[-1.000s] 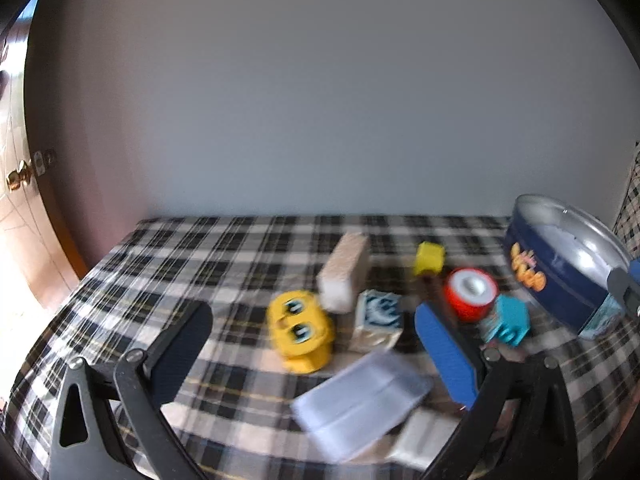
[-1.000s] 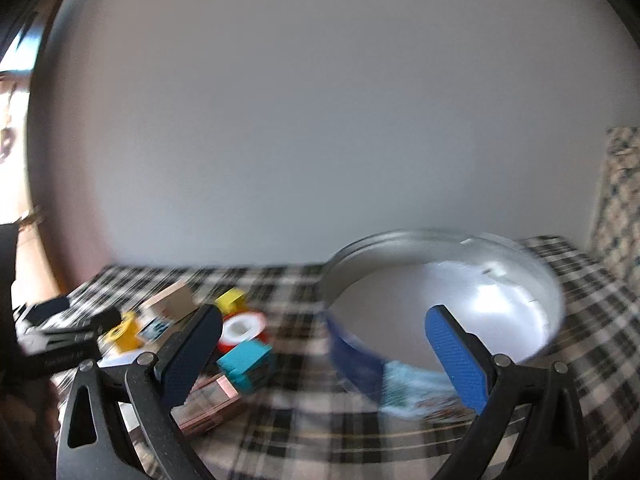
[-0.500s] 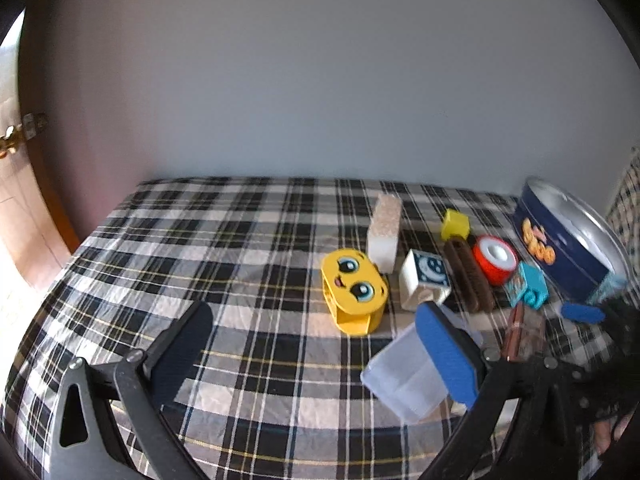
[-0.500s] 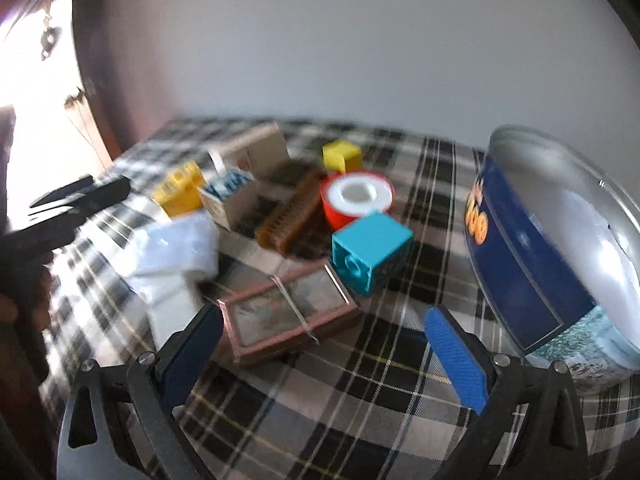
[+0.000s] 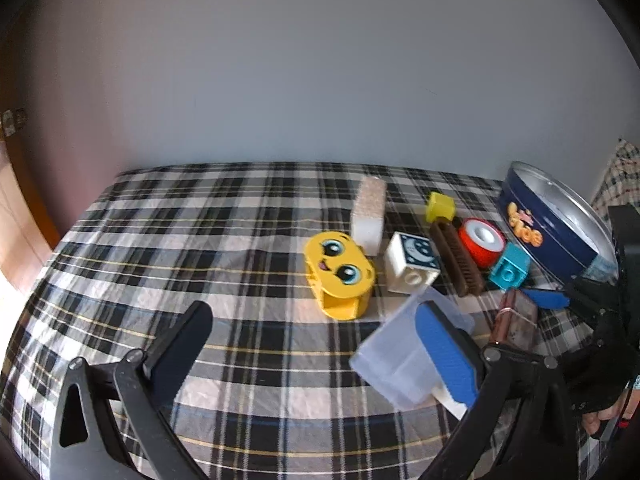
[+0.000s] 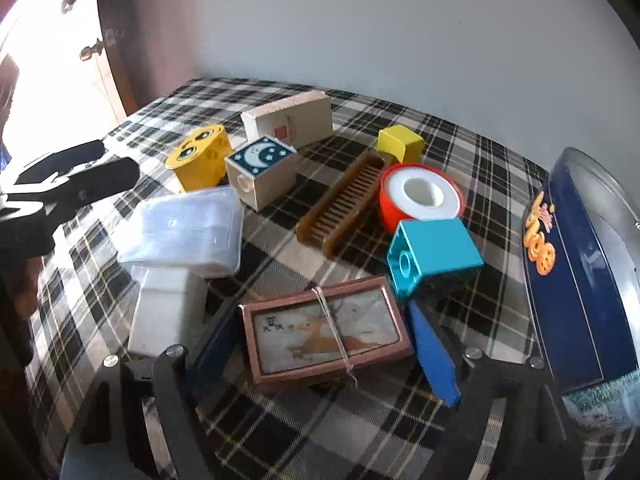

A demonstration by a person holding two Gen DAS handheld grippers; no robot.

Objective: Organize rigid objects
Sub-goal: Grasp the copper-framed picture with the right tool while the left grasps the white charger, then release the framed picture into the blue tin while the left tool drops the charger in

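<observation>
On the plaid cloth (image 6: 472, 148) lie one framed box (image 6: 326, 338) between the right gripper (image 6: 324, 354)'s spread jaws, one comb (image 6: 344, 204), one tin (image 6: 576, 272); left gripper (image 5: 316, 344) gapes, empty

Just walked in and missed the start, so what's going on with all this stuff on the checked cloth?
A person is sorting small rigid items with two hand-held grippers. The right hand-held gripper straddles the copper-framed flat box with a deer picture, fingers either side; whether they touch it is unclear. The left hand-held gripper hovers open and empty near the translucent plastic box. The round blue cookie tin sits open at the right, with no loose items visible inside.
</observation>
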